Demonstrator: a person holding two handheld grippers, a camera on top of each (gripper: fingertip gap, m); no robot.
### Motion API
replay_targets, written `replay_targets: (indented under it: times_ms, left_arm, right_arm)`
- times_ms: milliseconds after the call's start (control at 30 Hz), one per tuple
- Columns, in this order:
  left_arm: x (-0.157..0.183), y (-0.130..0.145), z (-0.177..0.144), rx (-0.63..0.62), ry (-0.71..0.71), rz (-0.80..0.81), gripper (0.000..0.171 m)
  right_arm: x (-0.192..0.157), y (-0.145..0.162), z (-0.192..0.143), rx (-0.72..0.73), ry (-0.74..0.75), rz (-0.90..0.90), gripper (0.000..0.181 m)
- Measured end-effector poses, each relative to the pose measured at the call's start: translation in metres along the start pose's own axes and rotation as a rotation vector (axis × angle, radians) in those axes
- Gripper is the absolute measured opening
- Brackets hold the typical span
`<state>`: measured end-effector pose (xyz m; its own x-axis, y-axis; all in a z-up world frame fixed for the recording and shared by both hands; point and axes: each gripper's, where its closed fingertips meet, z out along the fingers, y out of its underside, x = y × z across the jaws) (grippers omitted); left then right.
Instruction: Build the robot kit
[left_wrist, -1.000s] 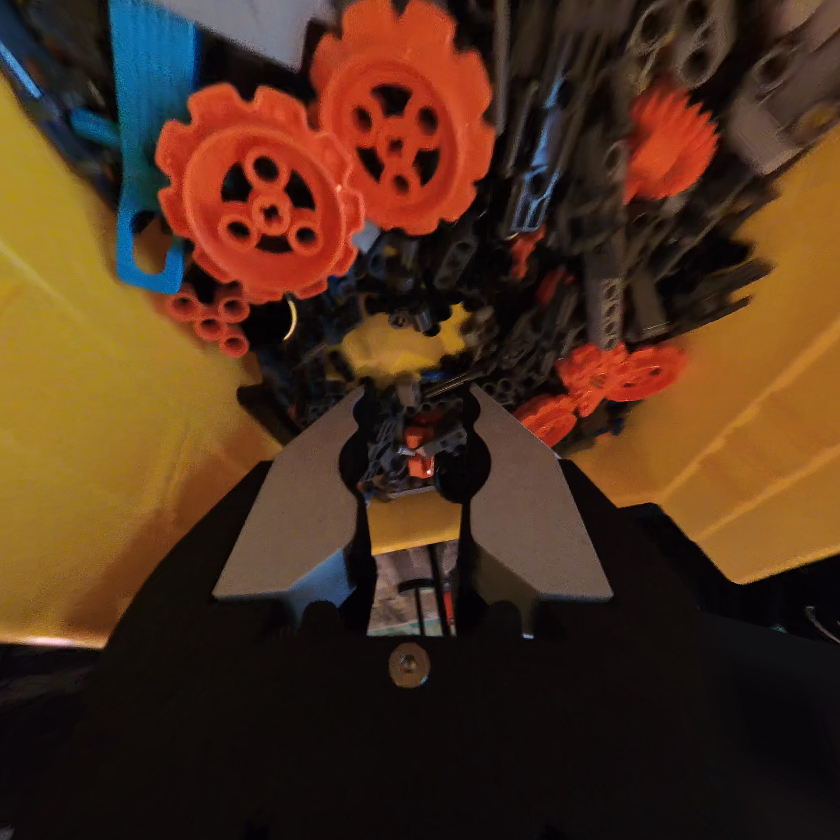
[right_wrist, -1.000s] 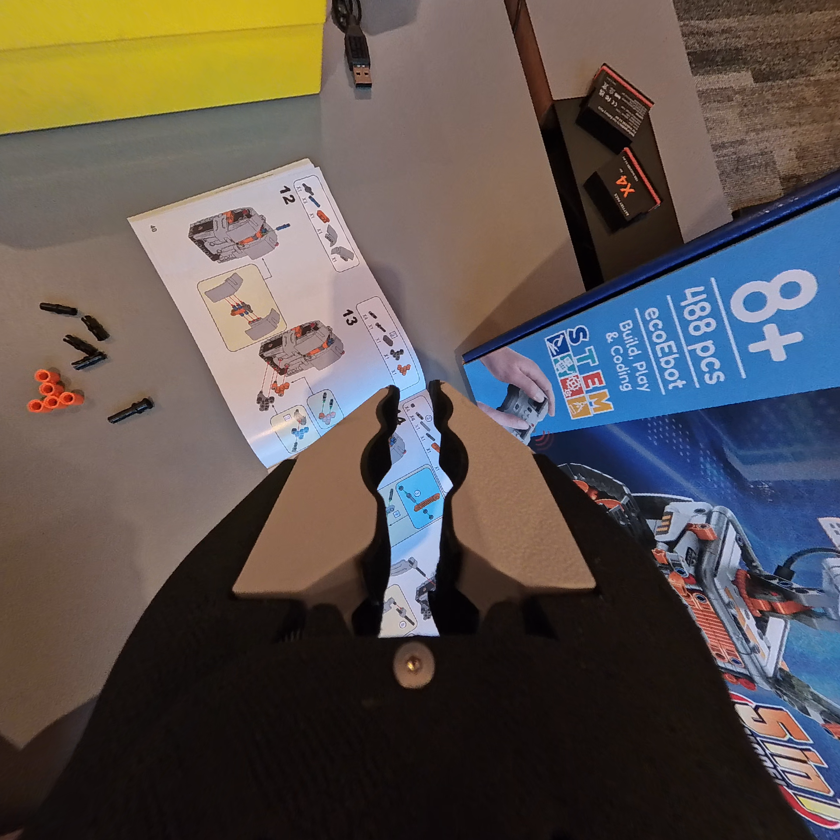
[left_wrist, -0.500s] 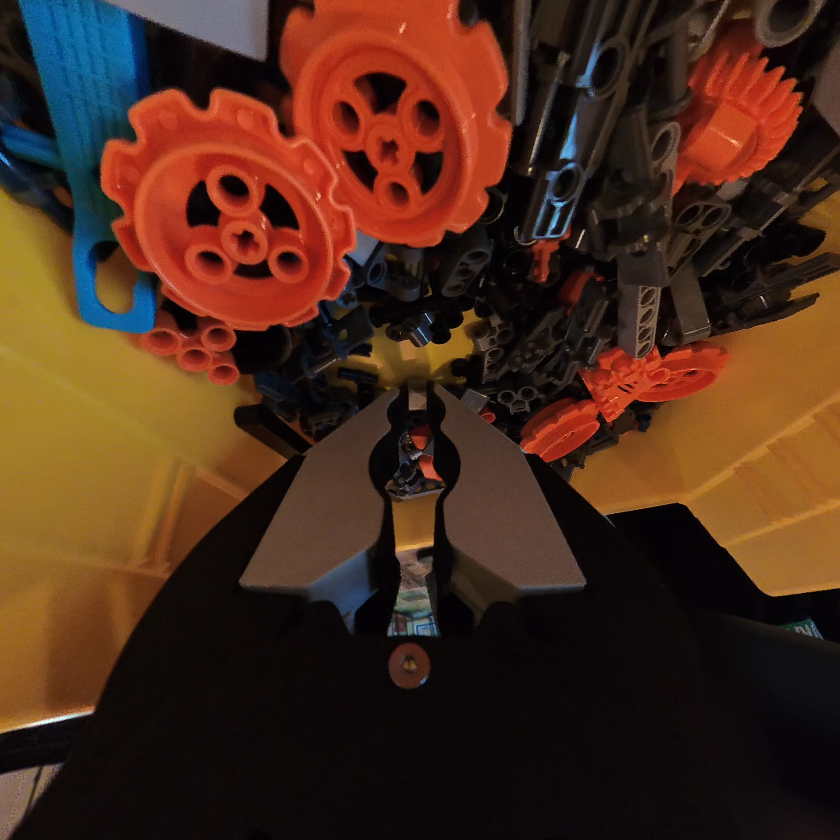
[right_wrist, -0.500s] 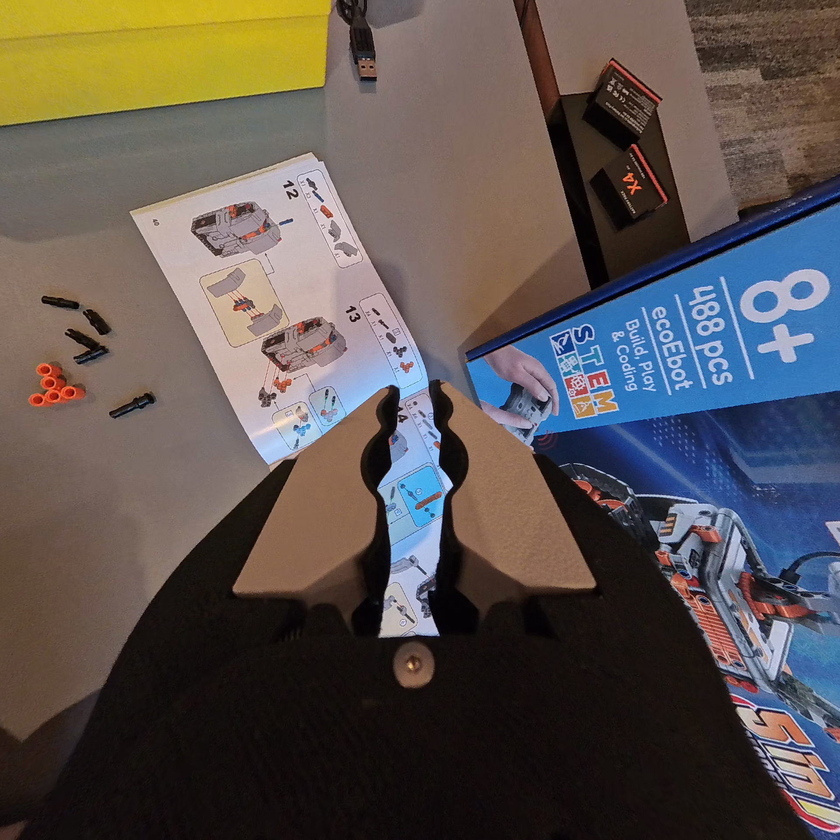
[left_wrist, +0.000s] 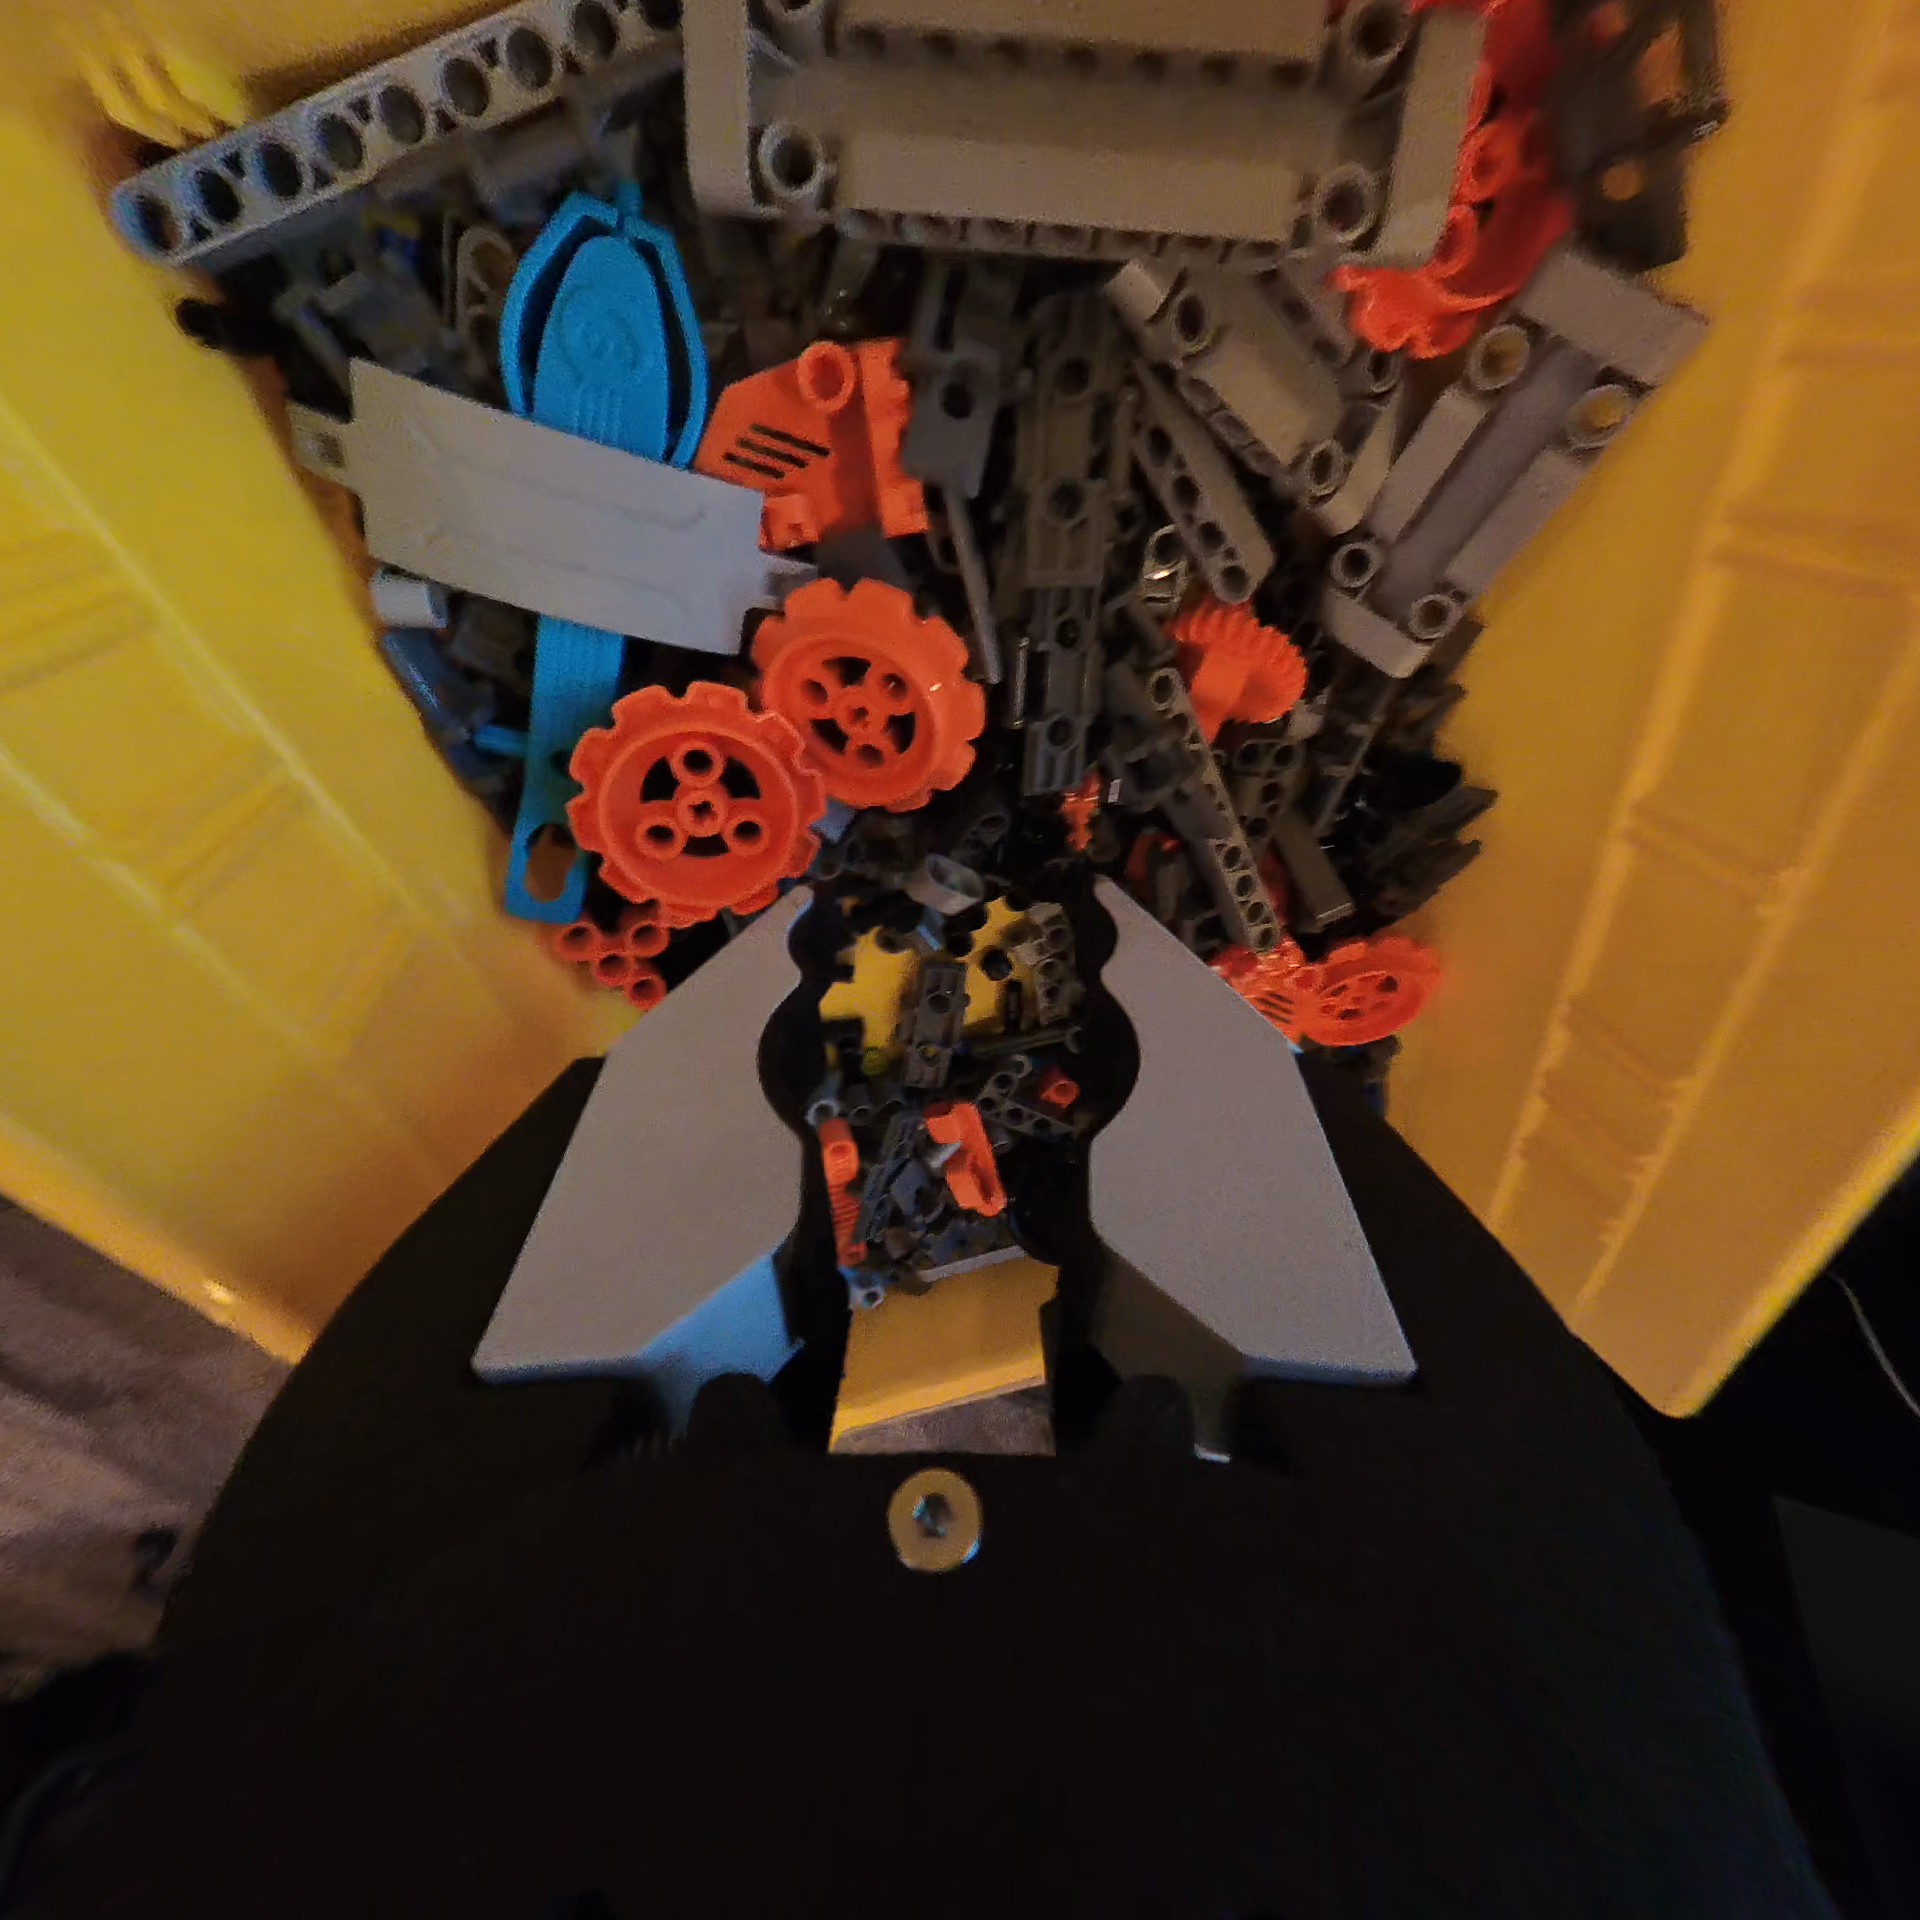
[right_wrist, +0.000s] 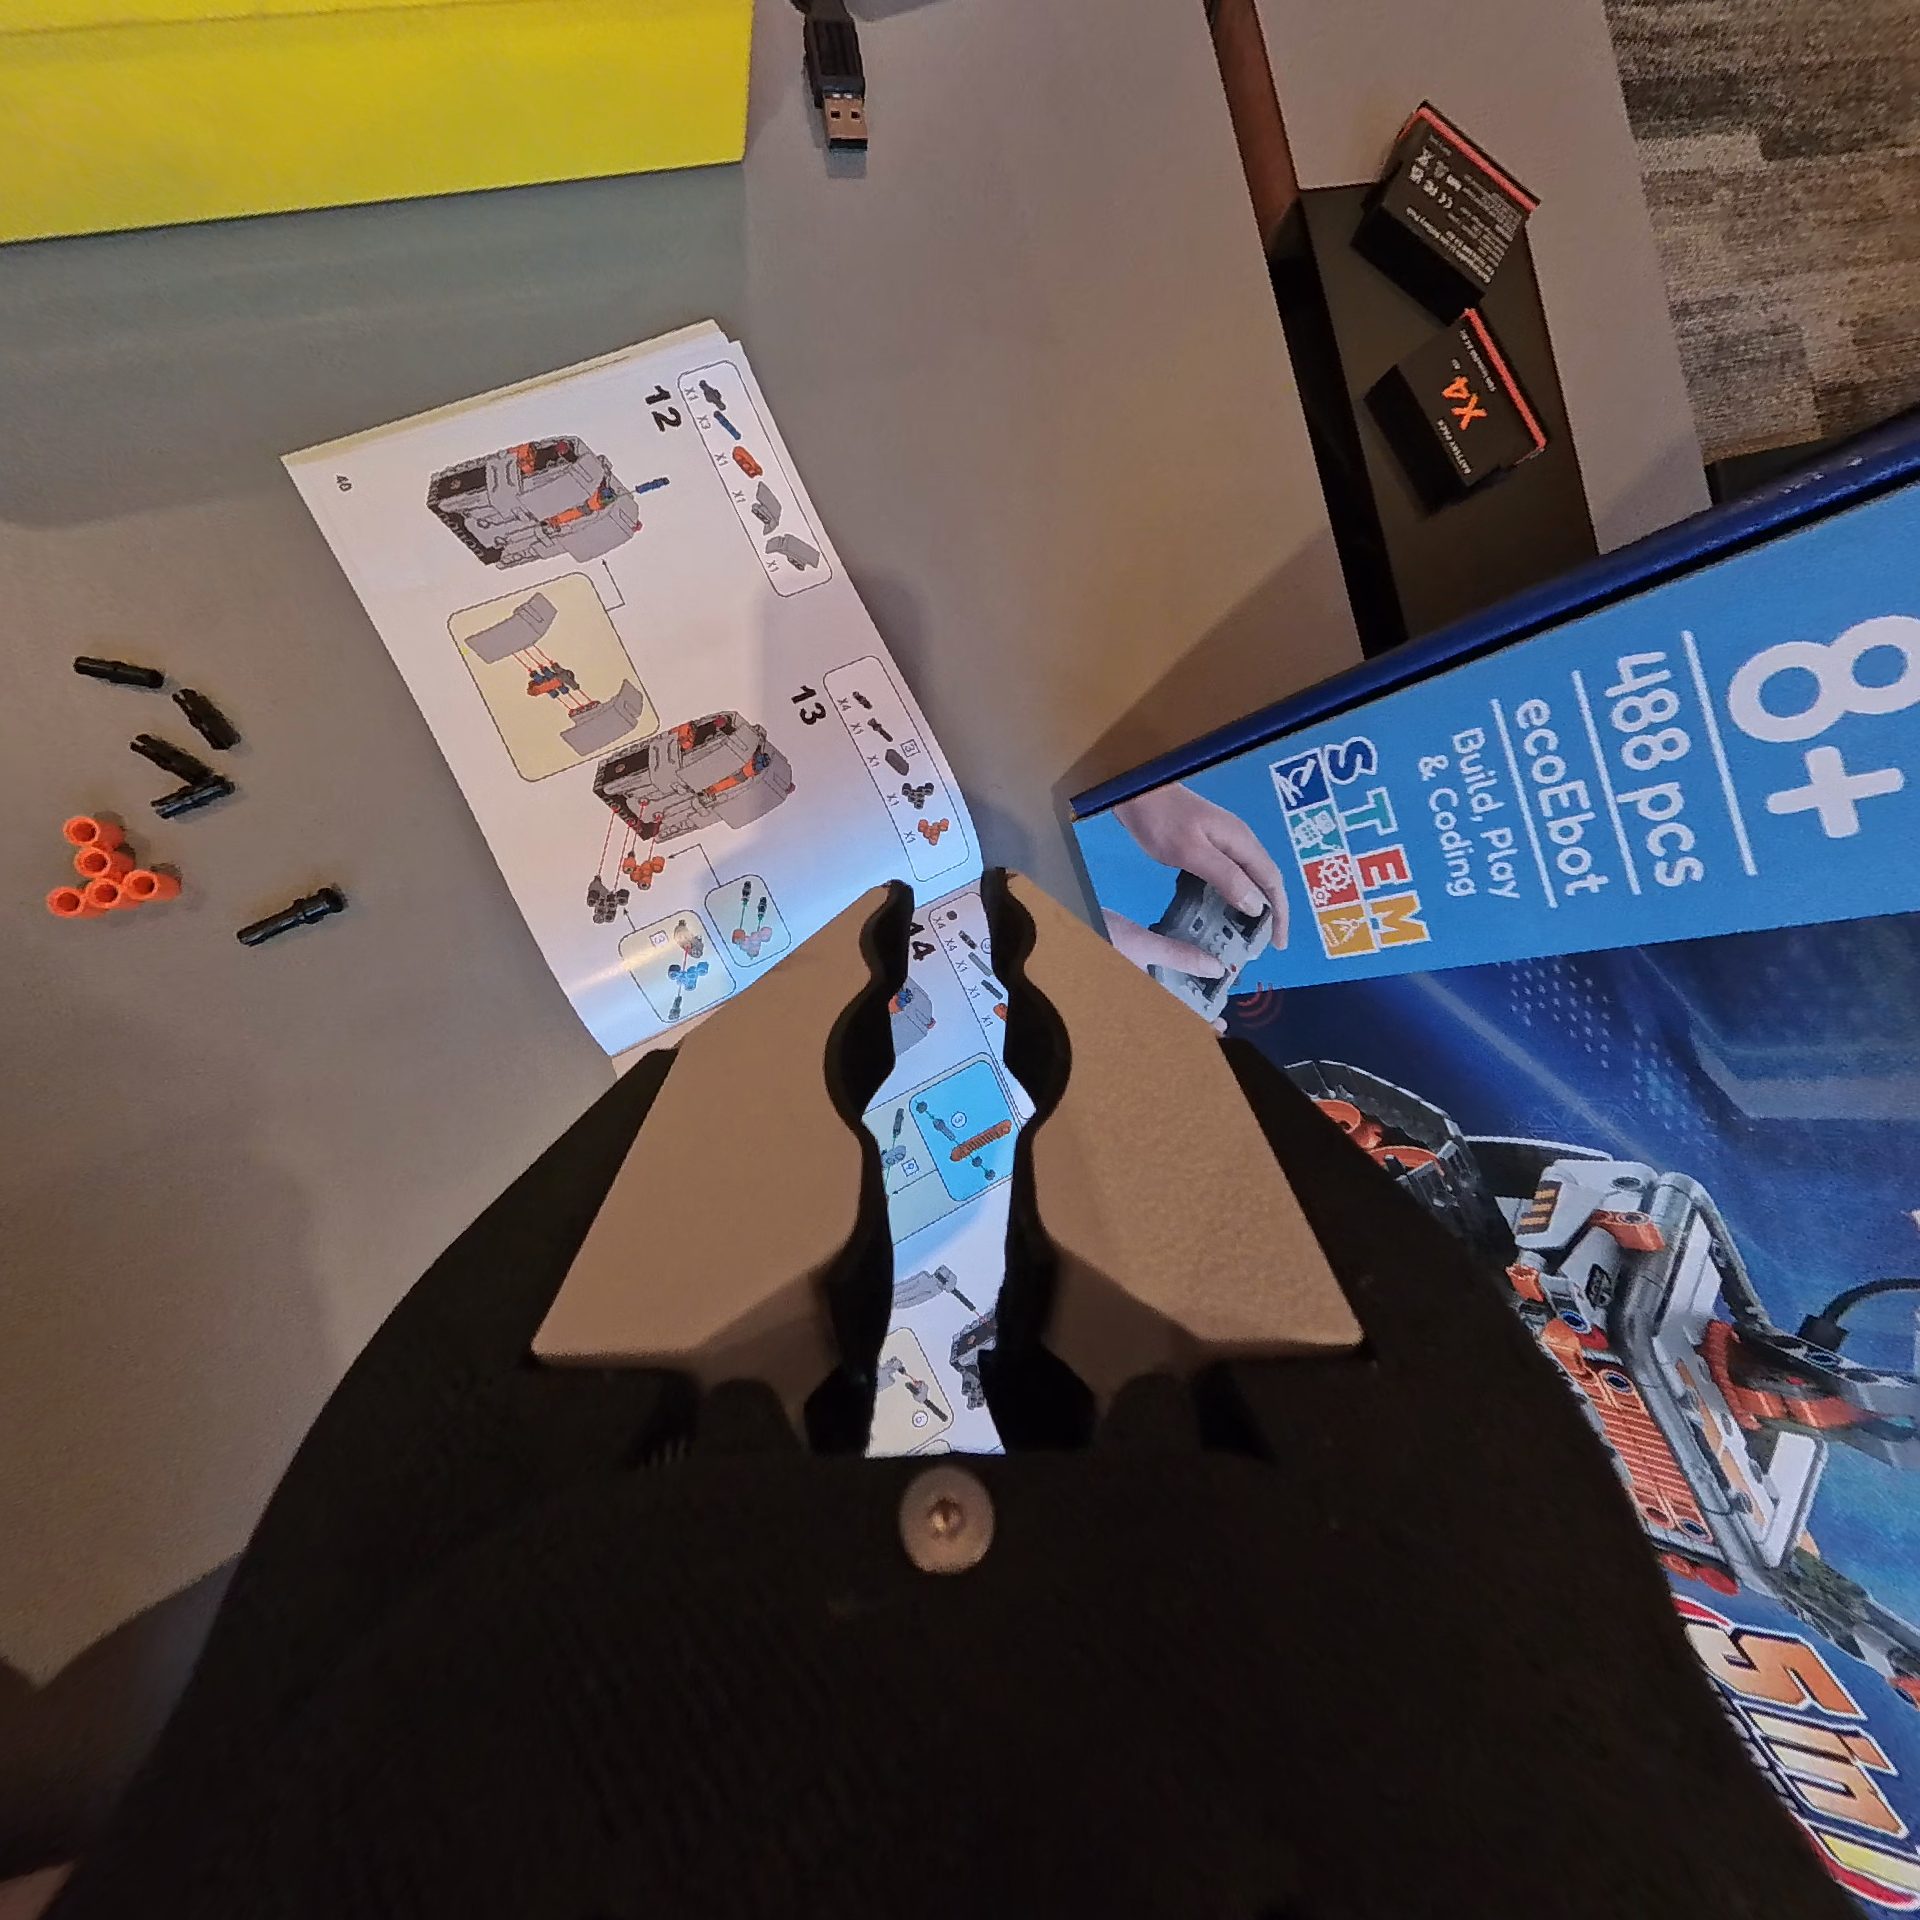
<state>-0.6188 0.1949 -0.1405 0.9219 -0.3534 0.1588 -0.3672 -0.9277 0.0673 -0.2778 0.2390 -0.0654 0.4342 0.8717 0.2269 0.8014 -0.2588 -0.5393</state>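
My left gripper (left_wrist: 951, 899) is open and empty. It hangs above a pile of small building parts (left_wrist: 935, 1122) inside a yellow bin (left_wrist: 260, 727). Two orange toothed wheels (left_wrist: 696, 805) lie just left of its tips. A blue flat tool (left_wrist: 603, 343), a grey panel (left_wrist: 561, 520) and grey beams (left_wrist: 1039, 135) lie farther in. My right gripper (right_wrist: 945, 888) hovers over an open instruction booklet (right_wrist: 623, 644) on a grey table (right_wrist: 1039, 416). Its jaws stand a narrow gap apart with nothing between them.
Left of the booklet lie several black pins (right_wrist: 187, 748) and an orange connector (right_wrist: 104, 873). A blue kit box (right_wrist: 1558, 831) stands at the right. The yellow bin's side (right_wrist: 364, 104), a USB plug (right_wrist: 842, 94) and two black battery packs (right_wrist: 1455, 416) are at the back. My right fingertips sit around 35 cm from my left ones.
My left gripper was nearly shut down in the small parts; it has drawn back up out of the pile and opened wide. The right gripper has barely moved.
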Motion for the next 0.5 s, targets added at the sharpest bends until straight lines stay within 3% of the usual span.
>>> replay_targets:
  times_ms: [133,300,500]
  left_arm:
    - [-0.014,0.007,0.002,-0.033,-0.041,-0.066,0.040]
    - [-0.012,0.005,-0.013,0.045,-0.012,-0.106,0.036]
    - [0.005,0.054,-0.017,-0.053,0.011,-0.157,0.034]
  right_arm:
    - [-0.001,0.000,0.000,-0.003,-0.002,-0.008,0.014]
    - [0.000,0.001,0.000,-0.003,0.000,-0.008,0.014]
    - [-0.001,0.001,0.000,-0.007,-0.002,-0.012,0.014]
